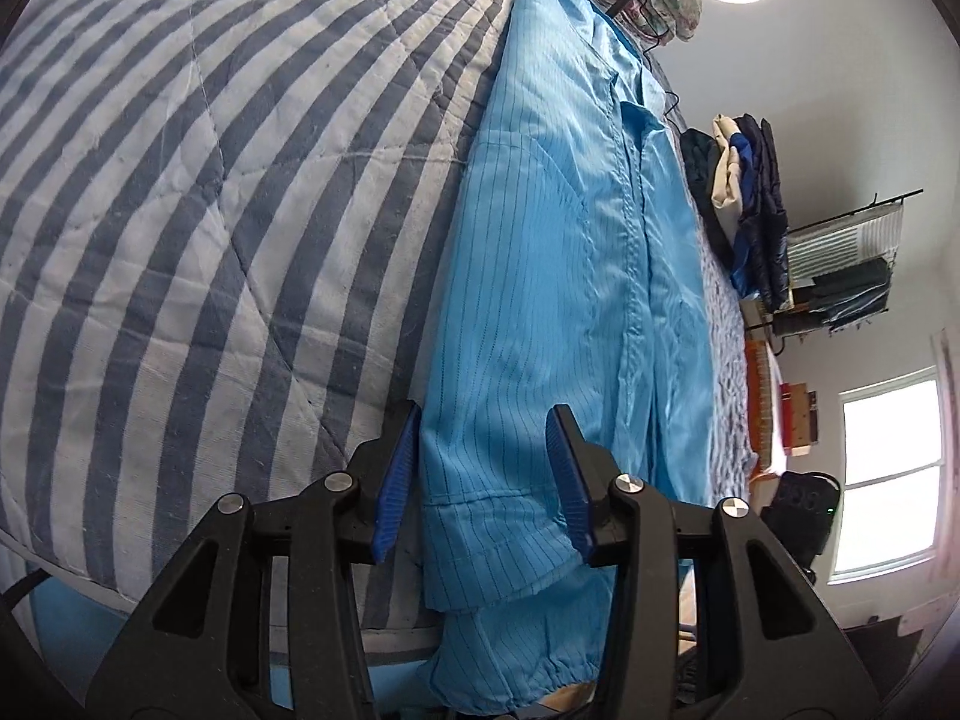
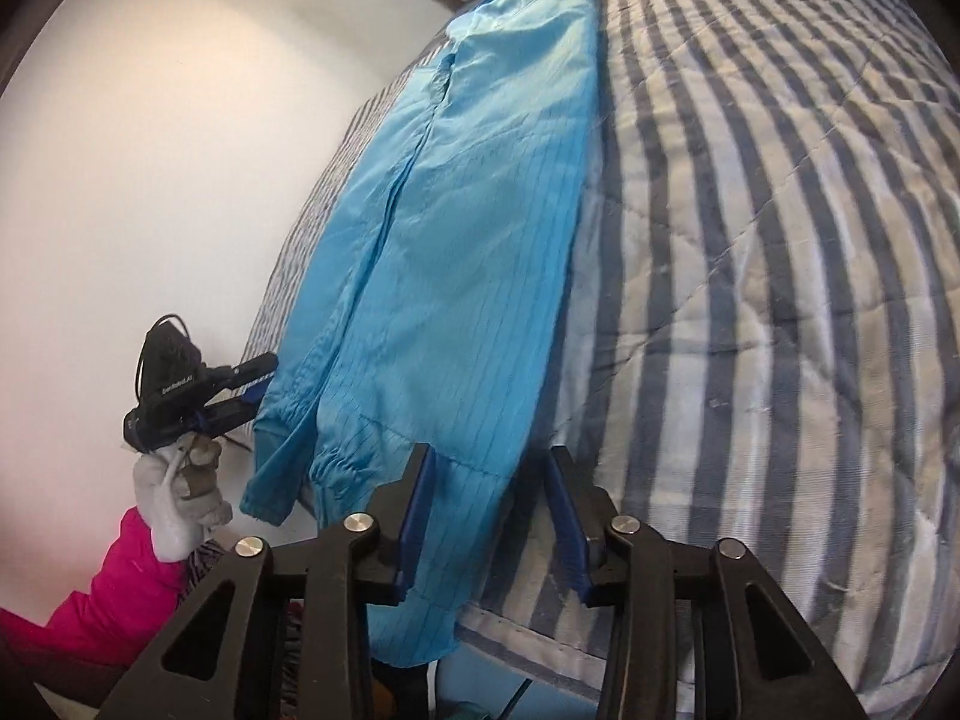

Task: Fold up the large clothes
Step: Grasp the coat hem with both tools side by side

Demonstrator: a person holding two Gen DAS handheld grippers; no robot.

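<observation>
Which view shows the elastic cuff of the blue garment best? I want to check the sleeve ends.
The right wrist view: the gathered elastic cuff hangs clearly at the bed edge, near the left gripper. The left wrist view shows only a shadowed gathered hem low in the picture.

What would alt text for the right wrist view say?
A long blue garment lies folded lengthwise on a striped quilt, its hem between the right gripper's open jaws. At left, a gloved hand holds the left gripper at its cuff.

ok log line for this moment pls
stage: gripping hem | garment: folded lengthwise on bed | left hand-held gripper: open over hem | right hand-held gripper: open over hem
</observation>
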